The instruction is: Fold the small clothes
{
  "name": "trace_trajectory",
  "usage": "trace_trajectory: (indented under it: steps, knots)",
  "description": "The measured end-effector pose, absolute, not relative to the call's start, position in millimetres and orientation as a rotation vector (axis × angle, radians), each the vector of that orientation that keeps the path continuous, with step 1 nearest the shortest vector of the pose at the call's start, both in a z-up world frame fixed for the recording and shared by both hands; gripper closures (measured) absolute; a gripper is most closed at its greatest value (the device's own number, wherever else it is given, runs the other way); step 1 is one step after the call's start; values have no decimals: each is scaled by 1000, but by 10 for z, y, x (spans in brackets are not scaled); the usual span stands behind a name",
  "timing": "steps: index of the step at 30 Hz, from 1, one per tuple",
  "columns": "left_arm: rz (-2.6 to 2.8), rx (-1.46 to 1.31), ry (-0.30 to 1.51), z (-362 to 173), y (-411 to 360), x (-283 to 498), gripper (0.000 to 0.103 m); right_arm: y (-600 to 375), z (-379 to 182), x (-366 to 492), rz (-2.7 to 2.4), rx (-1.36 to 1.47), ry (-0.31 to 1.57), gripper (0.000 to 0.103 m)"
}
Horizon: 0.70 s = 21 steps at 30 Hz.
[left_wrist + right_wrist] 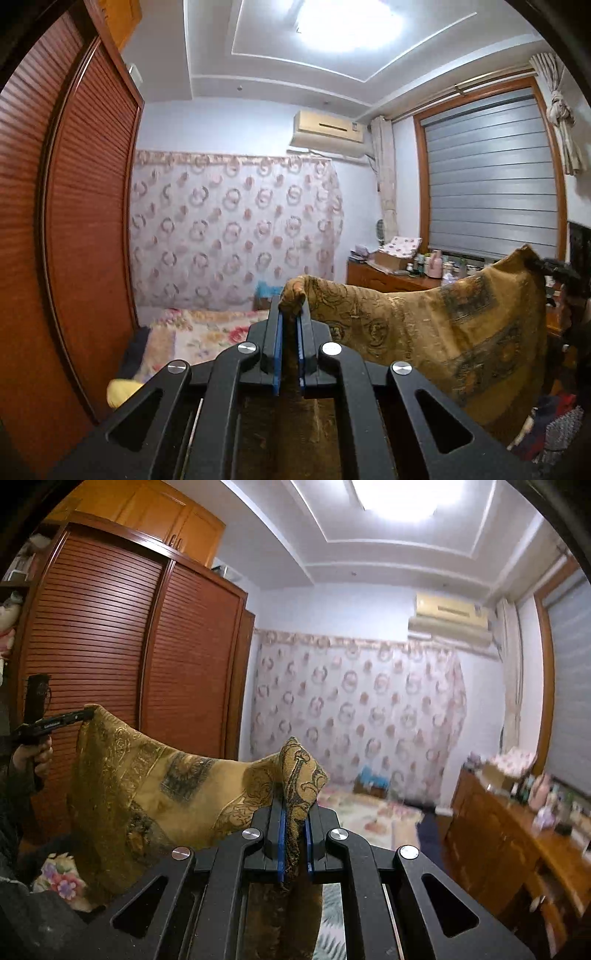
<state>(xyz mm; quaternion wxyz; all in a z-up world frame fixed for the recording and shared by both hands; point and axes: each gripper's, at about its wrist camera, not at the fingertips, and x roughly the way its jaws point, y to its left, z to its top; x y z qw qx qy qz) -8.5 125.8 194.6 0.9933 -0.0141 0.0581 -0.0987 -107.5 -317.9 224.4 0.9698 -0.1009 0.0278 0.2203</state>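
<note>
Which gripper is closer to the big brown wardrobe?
Left. The left gripper holds its end of the gold cloth on the side of the wardrobe; the right gripper holds the other end, farther toward the window side.

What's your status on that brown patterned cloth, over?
Left gripper shut on brown patterned cloth, right gripper shut on other corner. Cloth hanging between them, above the bed. Nothing in the way.
</note>
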Motion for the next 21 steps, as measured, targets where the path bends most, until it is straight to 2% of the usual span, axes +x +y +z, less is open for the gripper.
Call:
trace_trajectory:
  steps: [3, 7, 10, 12, 13, 14, 15, 17, 18, 20, 21]
  knots:
    - [-161, -6, 132, 2008, 1234, 274, 96, -3121, 2379, -768, 430, -233, 66, 96]
    - [-90, -3, 200, 1877, 1203, 985, 96, -2884, 2294, 116, 368, -282, 154, 96]
    - [-46, 24, 291, 1483, 1170, 1643, 94, -2602, 2016, 958, 268, -306, 277, 95]
    - [-45, 33, 388, 1106, 1158, 2081, 88, -2484, 1670, 1537, 231, -304, 409, 81]
    - [-51, 36, 421, 965, 1156, 2199, 86, -2450, 1487, 1765, 197, -299, 461, 66]
    - [-49, 43, 462, 761, 1169, 2321, 85, -2428, 1279, 1980, 160, -290, 517, 61]
    - [-44, 53, 486, 642, 1178, 2362, 80, -2424, 1107, 2130, 139, -271, 552, 61]
    - [-80, 54, 530, 448, 1173, 2356, 68, -2448, 804, 2304, 124, -205, 608, 51]
    - [-94, 47, 542, 394, 1176, 2330, 58, -2452, 698, 2326, 136, -182, 624, 48]
    - [-119, 39, 567, 321, 1165, 2252, 53, -2424, 531, 2369, 175, -166, 642, 47]
    - [-137, 32, 579, 273, 1148, 2171, 42, -2406, 443, 2343, 186, -175, 653, 47]
